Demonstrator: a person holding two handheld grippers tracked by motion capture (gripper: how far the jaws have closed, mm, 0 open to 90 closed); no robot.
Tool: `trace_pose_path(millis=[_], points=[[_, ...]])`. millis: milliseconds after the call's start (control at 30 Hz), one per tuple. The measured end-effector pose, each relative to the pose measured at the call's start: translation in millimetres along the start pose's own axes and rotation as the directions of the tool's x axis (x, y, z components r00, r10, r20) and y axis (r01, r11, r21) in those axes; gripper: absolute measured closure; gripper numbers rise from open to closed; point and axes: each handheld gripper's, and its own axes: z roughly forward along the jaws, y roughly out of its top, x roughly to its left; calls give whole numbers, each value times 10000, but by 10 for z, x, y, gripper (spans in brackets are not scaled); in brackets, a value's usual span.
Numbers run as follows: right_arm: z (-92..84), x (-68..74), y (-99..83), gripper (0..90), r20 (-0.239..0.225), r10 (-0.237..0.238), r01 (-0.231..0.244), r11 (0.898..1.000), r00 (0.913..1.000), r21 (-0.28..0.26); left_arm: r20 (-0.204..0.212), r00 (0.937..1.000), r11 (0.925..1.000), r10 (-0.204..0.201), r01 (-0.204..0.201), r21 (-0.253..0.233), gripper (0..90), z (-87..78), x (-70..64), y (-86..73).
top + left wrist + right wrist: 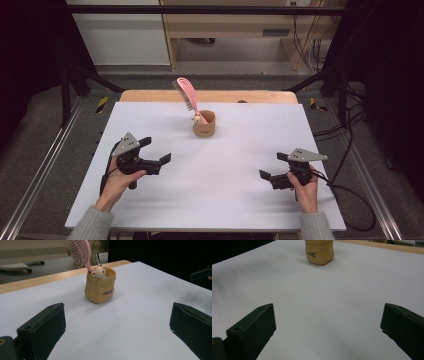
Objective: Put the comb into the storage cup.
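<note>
A small tan fabric cup (204,125) stands upright at the far middle of the white table top (215,200). A pink hairbrush (186,94) leans out of it to the left, beside a little pale toy figure (198,119). My left gripper (157,149) rests near the left side, open and empty, pointing right toward the cup. My right gripper (271,165) sits near the right side, open and empty. In the left gripper view the cup (100,288), brush (77,252) and toy (99,271) lie ahead of the left gripper (117,312). The right gripper (328,307) faces the cup (319,252) across bare table.
A wooden strip (150,95) edges the table's far side. Black frame posts (67,85) and metal rails (35,170) flank the table. Cables (350,190) trail off the right edge. A jaw of the other gripper (201,274) shows at the far right of the left gripper view.
</note>
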Motion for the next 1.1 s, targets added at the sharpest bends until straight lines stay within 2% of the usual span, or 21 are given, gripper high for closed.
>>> trace_pose_path(millis=[267,567,667,1100], points=[[0,1,-2,4,4,18,-18,10000,10000,19,-110,9997,9982,-228,234,545,3,-79,81,-223],[9,0,-7,4,-3,44,-44,10000,10000,84,-414,9977,9958,-545,573,711,4,-177,182,-395],[19,0,-11,4,3,2,-2,9999,10000,130,-513,9978,9948,-417,463,912,4,-187,189,-439],[44,12,-27,4,-71,-18,20,9997,10000,242,-541,9975,9921,-448,508,1146,5,-226,245,-545]])
